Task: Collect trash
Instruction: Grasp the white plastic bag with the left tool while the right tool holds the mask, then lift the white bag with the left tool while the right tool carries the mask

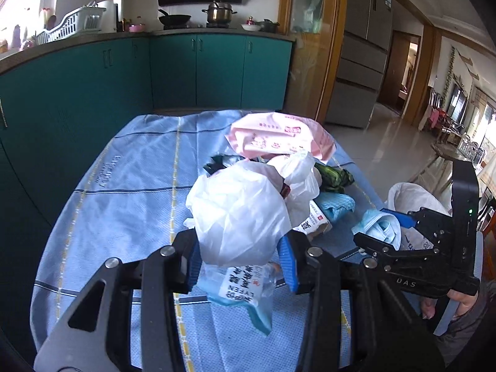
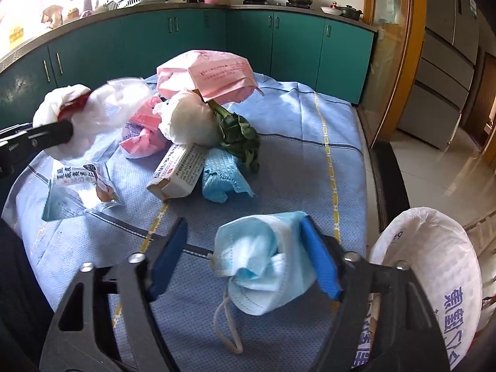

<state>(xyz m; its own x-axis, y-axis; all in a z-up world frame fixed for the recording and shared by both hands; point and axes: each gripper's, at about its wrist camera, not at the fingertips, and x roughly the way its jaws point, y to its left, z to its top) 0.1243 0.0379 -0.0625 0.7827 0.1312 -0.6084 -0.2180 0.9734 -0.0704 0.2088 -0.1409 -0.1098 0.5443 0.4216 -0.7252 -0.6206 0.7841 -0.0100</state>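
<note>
My left gripper [image 1: 240, 257] is shut on a crumpled white plastic bag [image 1: 238, 214] and holds it above the blue tablecloth [image 1: 124, 192]; the bag also shows in the right wrist view [image 2: 93, 114]. My right gripper [image 2: 245, 257] has its jaws wide apart, and a crumpled blue face mask [image 2: 263, 266] hangs against the right finger [image 2: 319, 260]. The mask and right gripper [image 1: 384, 232] also show in the left wrist view. A white woven sack [image 2: 434, 279] stands open at the table's right edge.
On the cloth lie a pink wrapper pack [image 2: 210, 74], a white bag with green leaves [image 2: 192, 121], a cardboard box [image 2: 179, 167], a blue rag [image 2: 220, 176] and a clear snack wrapper [image 2: 80, 186]. Teal cabinets [image 2: 248, 40] stand behind; a fridge [image 1: 365, 62] is at right.
</note>
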